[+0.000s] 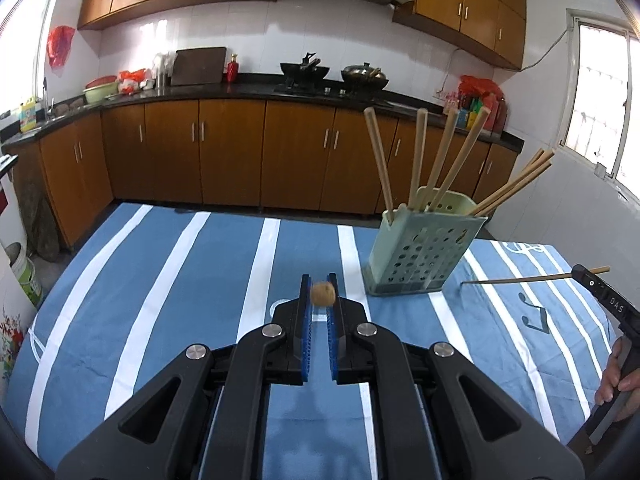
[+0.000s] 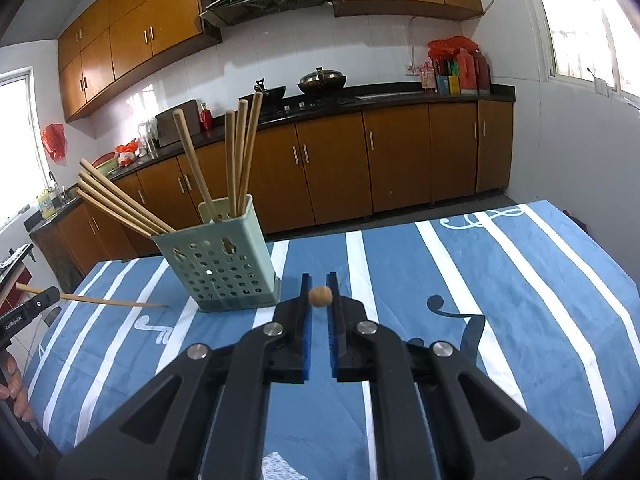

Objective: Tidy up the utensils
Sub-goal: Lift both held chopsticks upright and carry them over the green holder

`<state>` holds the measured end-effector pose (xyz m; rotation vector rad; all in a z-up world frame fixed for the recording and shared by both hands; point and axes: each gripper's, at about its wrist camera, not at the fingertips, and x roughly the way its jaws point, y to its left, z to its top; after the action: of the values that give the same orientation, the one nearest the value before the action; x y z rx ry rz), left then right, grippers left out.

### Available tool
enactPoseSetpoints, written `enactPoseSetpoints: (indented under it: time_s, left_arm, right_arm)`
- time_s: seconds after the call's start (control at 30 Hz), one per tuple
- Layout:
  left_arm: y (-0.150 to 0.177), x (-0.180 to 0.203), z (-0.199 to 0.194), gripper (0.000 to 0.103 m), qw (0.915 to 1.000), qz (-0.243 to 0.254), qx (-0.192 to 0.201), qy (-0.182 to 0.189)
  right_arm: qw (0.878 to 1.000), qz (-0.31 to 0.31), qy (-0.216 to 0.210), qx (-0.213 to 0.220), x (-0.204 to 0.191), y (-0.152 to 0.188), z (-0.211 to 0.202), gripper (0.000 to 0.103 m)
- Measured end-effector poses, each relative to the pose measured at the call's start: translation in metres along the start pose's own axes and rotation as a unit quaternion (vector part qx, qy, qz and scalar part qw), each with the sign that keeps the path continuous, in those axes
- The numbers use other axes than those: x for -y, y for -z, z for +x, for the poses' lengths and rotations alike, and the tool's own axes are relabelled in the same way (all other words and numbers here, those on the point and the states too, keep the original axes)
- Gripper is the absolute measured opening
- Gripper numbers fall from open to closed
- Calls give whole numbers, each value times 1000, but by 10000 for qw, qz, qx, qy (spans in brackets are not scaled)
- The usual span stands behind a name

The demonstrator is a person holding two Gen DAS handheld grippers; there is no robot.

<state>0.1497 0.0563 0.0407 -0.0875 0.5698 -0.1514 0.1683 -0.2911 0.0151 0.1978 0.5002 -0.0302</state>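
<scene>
pale green plastic holder (image 1: 420, 248) stands on the striped cloth (image 1: 160, 272), light and easily tipped. thin, stiff wooden chopsticks are pinched end-on: one (image 1: 322, 294) in the left gripper (image 1: 320, 300), one (image 2: 320, 295) in the right gripper (image 2: 320, 300).

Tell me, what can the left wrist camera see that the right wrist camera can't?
Only left wrist view: the right gripper side-on, and a bucket on the floor. Only right wrist view: the left gripper side-on. Both: the green holder of chopsticks on the striped blue cloth, and each gripper shut on one chopstick.
</scene>
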Motion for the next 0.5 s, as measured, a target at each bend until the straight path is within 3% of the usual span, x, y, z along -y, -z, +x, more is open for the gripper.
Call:
enactPoseSetpoints:
  time_s: [0.3,0.5]
  left_arm:
    - [-10,4,-9,7,9999,24,118,99]
    - [-24,16,-26,7,9989,99,324,335]
  right_arm:
    - [9997,-67,-79,210,-8,-14,-11,8]
    - [9978,-59,-412,521,-17,-38,-39,8]
